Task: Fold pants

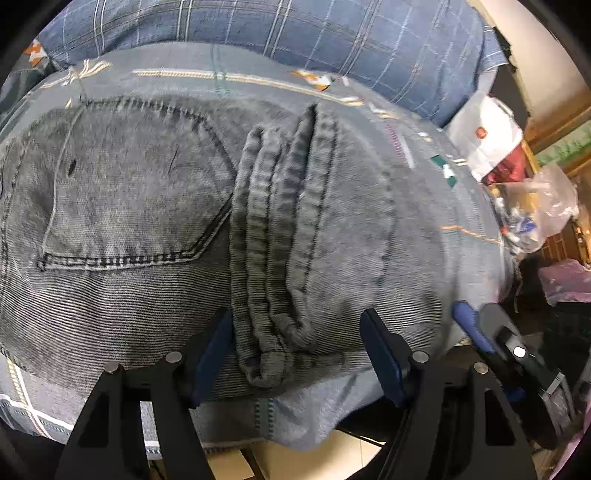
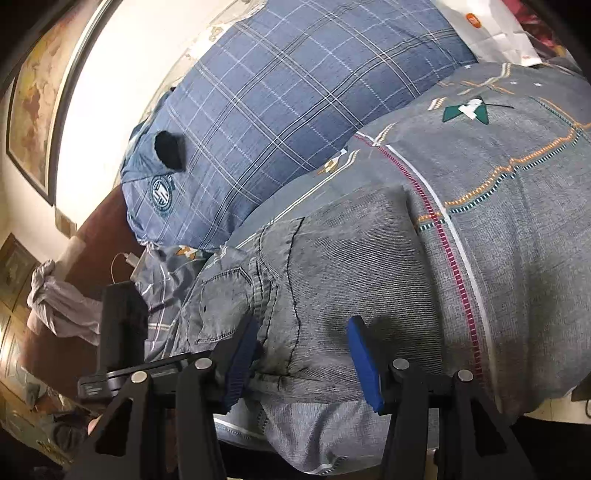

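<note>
Left wrist view: a plaid pillow and white bag lie beyond the left claw, spread wide over the folded pants.

Right wrist view: right claw, likewise spread, hovers at the pants' near edge on the bedspread.

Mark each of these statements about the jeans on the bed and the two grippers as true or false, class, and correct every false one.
1. The grey jeans lie folded on a patterned bedspread. True.
2. The left gripper is clamped shut on a trouser leg. False: its fingers stand apart, open, on either side of the bunched hems.
3. A back pocket of the jeans faces up. True.
4. The right gripper holds a white sock. False: it is open and holds nothing.
5. A blue plaid pillow lies beyond the jeans. True.
6. The pillow is plain red. False: it is blue with pale check lines.
</note>
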{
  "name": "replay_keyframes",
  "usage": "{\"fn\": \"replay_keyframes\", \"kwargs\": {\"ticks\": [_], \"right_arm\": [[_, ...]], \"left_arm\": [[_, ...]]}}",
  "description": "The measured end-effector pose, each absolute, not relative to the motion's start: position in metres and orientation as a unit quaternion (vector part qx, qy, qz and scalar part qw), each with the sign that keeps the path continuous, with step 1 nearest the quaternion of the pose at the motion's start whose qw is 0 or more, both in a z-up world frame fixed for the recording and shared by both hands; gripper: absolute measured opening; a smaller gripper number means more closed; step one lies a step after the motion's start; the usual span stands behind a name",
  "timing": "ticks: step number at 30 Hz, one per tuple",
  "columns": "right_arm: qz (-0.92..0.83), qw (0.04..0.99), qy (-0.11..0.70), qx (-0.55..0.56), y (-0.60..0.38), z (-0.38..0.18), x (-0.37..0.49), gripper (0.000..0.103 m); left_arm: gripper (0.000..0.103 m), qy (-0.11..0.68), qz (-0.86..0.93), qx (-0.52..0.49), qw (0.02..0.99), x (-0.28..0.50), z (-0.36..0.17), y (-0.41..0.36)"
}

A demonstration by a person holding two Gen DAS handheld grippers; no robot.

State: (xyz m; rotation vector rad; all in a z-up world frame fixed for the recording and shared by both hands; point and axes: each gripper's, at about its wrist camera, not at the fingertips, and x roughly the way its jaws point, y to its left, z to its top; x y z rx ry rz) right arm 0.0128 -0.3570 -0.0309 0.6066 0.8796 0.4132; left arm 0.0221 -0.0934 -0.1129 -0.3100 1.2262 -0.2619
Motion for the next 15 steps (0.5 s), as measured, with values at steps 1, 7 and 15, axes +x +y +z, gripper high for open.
{"fn": "replay_keyframes", "kwargs": {"ticks": [1,7,15], "right_arm": [[0.195,0.840,0.417,0.287,-0.356,-0.033,0.013,0.055],[0.189,0.831,0.422,0.309,-0.366,-0.044,0.014,0.055],[0.189,0.823,0.430,0.319,-0.371,-0.060,0.016,0.055]], "left_arm": [[0.060,0.571,-0.116,-0.145,0.800,0.021,-0.114,-0.093],[0.043,0.587,-0.100,-0.174,0.784,0.028,-0.113,-0.081],[0.036,0.585,-0.087,-0.194,0.783,0.034,-0.090,-0.074]]}}
